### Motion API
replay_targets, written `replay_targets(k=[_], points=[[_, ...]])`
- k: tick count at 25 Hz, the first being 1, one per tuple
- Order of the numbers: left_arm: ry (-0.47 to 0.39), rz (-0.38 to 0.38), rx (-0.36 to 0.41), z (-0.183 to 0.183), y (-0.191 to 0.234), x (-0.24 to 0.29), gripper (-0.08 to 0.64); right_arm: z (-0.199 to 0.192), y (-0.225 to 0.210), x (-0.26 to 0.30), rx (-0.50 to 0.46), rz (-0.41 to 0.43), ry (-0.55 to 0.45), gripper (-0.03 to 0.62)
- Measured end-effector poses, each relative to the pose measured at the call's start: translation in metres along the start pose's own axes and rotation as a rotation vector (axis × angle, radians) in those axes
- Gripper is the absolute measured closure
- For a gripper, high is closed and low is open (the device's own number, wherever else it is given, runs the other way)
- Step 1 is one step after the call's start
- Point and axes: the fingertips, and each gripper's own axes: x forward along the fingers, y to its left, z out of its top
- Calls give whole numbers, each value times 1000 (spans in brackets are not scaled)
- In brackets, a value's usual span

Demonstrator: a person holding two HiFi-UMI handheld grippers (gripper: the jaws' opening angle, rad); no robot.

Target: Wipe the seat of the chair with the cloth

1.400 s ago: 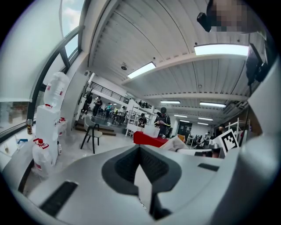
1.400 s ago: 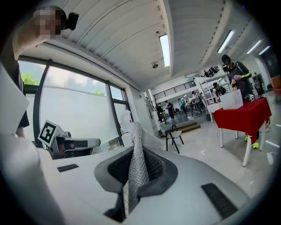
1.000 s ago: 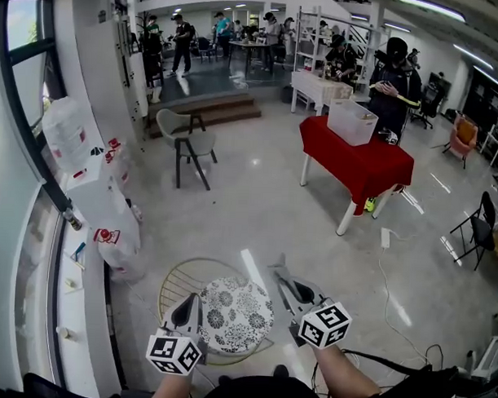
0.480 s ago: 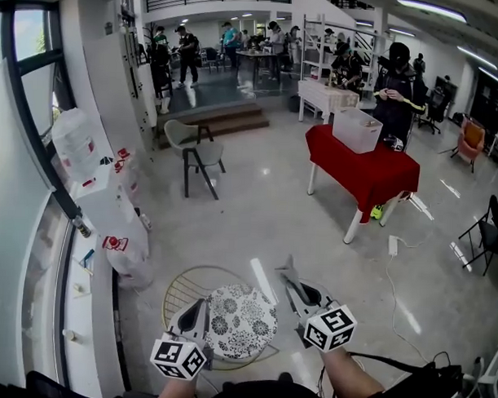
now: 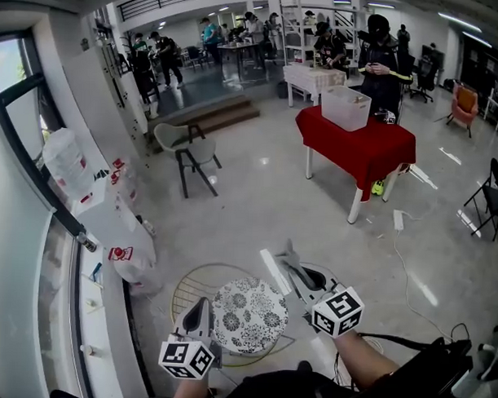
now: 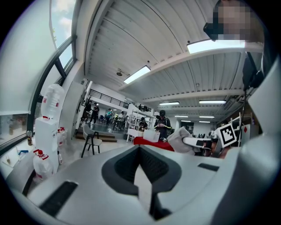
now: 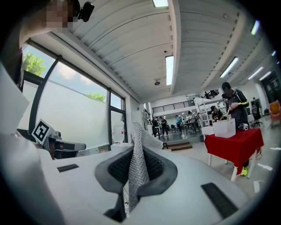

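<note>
Head view: chair (image 5: 185,286) is low centre, with its floral seat (image 5: 249,315) between the grippers. Left gripper (image 5: 198,312) is by the seat's left edge, right gripper (image 5: 289,261) by its upper right.
Left gripper view: jaws pressed together, nothing between them.
Right gripper view: jaws pinching the grey mesh cloth (image 7: 137,160).

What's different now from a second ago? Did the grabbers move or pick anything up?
Hardly anything. The right gripper crept slightly forward beside the far right edge of the chair's flowered seat, and the view shifted a little. Nothing was picked up or dropped: it still pinches the cloth, and the left gripper still waits shut and empty at the seat's near left edge.
</note>
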Motion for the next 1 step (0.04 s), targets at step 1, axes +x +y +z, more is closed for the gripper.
replay_targets(k=[1], points=[[0, 0, 3, -1, -1, 1, 554, 0, -2, -1, -10, -6, 4, 568]])
